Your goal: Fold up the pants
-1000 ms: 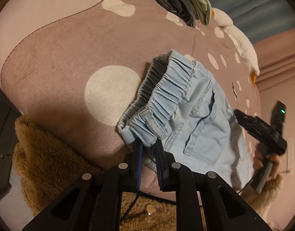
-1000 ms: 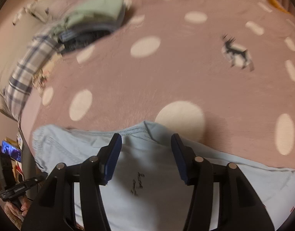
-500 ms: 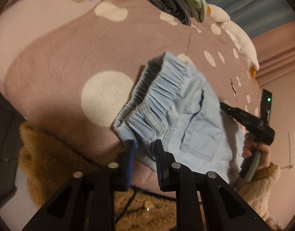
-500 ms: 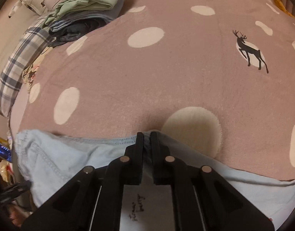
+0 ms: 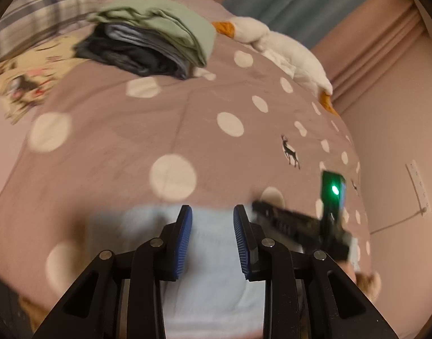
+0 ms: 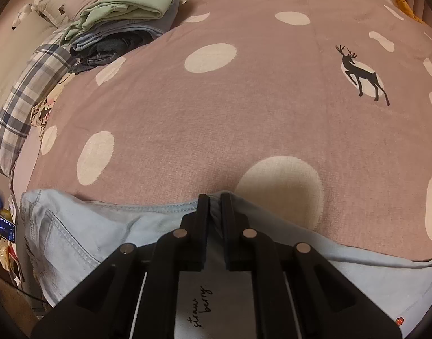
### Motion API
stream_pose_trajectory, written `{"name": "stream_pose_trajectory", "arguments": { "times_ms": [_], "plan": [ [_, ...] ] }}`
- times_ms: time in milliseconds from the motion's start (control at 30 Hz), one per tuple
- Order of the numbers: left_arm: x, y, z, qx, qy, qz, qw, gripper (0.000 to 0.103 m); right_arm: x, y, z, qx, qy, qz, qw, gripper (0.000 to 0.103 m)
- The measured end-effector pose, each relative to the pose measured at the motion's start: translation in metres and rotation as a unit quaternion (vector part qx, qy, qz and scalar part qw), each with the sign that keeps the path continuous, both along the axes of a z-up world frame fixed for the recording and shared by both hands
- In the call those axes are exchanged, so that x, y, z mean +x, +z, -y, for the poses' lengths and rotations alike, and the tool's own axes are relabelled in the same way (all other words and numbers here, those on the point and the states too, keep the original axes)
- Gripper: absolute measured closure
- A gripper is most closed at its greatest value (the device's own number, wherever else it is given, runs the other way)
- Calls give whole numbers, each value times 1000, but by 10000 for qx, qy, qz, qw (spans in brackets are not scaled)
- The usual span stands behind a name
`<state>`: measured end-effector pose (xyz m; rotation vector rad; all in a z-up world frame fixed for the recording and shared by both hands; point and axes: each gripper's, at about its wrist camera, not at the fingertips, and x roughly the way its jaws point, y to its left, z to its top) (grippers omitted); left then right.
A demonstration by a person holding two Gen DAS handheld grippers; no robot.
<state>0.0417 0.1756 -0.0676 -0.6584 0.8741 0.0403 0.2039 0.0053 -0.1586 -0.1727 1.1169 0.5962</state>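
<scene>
Light blue denim pants (image 6: 83, 234) lie along the near edge of a mauve polka-dot bedspread (image 6: 244, 107). My right gripper (image 6: 214, 200) is shut on the pants' upper edge at the crotch seam. In the left wrist view the pants (image 5: 210, 254) are a blurred pale patch under my left gripper (image 5: 212, 220), which is open with nothing between its blue pads. The right gripper's black body (image 5: 295, 223) with a green light shows at the right of that view.
A stack of folded clothes (image 6: 122, 22), green on top, sits at the far left of the bed, also in the left wrist view (image 5: 154, 42). A plaid pillow (image 6: 29, 90) lies left. A white goose plush (image 5: 283, 50) lies at the far edge.
My left gripper let go of the waistband, opened and swung up over the pants. My right gripper closed on the pants' upper edge and stays there.
</scene>
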Motion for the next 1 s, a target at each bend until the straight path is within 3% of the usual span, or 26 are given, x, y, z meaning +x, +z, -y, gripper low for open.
{"name": "stream_pose_trajectory", "arguments": {
  "times_ms": [100, 167, 300, 567, 700, 867, 1000],
  "plan": [
    [34, -20, 1, 70, -142, -204, 9997, 76, 0, 0, -1, -28, 8, 40, 10000, 94],
    [47, -39, 1, 111, -158, -592, 9981, 80, 0, 0, -1, -19, 11, 49, 10000, 94],
    [41, -72, 3, 126, -184, -1113, 9935, 86, 1, -1, 2, 76, -14, 15, 10000, 95],
    [10, -78, 8, 143, -46, -992, 9950, 97, 0, -2, 4, 184, -69, -3, 9998, 95],
    [7, -84, 5, 1, 117, -959, 9953, 97, -1, -2, 2, 128, -69, 71, 9999, 95],
    [8, -86, 11, 305, 96, -937, 9951, 97, -4, -2, -2, -17, -45, 227, 9997, 95],
    [5, -86, 9, 273, 120, -903, 9955, 97, -5, -2, -3, -84, -52, 317, 9994, 95]
  ]
}}
